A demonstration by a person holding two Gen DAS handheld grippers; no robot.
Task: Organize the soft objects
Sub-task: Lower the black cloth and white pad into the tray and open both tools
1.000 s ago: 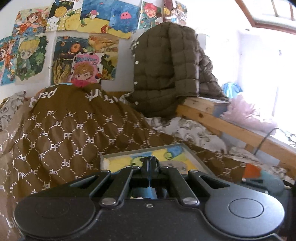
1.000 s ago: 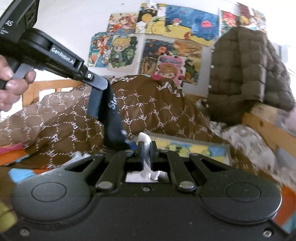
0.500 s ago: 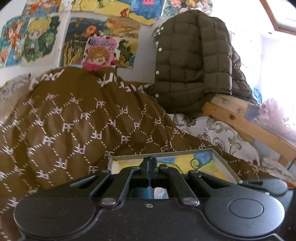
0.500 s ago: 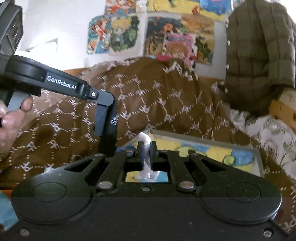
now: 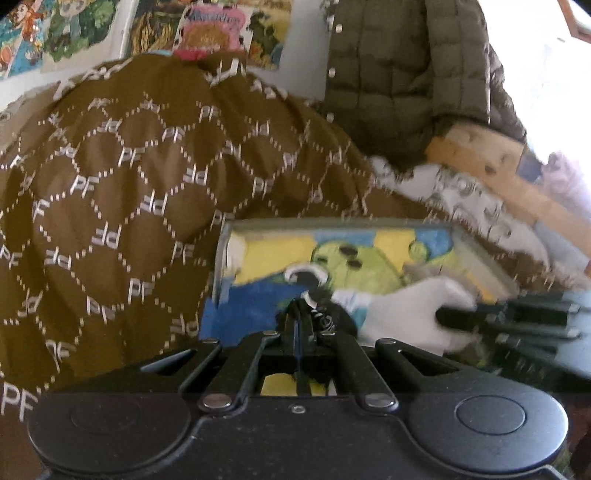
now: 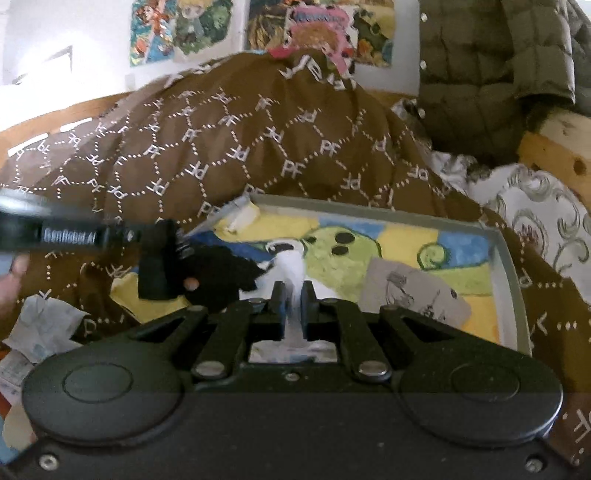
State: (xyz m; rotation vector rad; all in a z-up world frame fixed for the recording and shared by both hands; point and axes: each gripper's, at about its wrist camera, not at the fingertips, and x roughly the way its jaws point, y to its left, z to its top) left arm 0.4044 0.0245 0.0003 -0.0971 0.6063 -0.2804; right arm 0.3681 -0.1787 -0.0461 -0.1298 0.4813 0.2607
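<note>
A grey tray (image 6: 511,280), its floor painted yellow, blue and green, is set on a brown quilt (image 6: 207,147) on the bed. The left gripper (image 5: 301,314) is held over the tray's near left part; its fingers (image 5: 291,325) are pressed together on a black sock (image 5: 332,314), which is seen bunched just past the tips and, from the right wrist, hanging dark over the blue patch of the tray. The right gripper (image 6: 293,295) is held over the tray's near edge, its fingers (image 6: 309,295) closed narrowly on a white sock (image 6: 291,269), a strip of which is seen rising between them and spreading below. In the left wrist view the white sock is seen as a pale bundle at the right gripper's tips, just right of the black sock; whether the two socks touch cannot be told. A grey card (image 6: 413,291) with a drawing is lying in the tray's right half. Crumpled paper (image 6: 44,328) is lying on the quilt at the left. A padded jacket (image 6: 491,66) is hung at the right, over the wooden bed frame (image 6: 554,162), and drawings (image 6: 184,29) are pinned on the wall behind.
</note>
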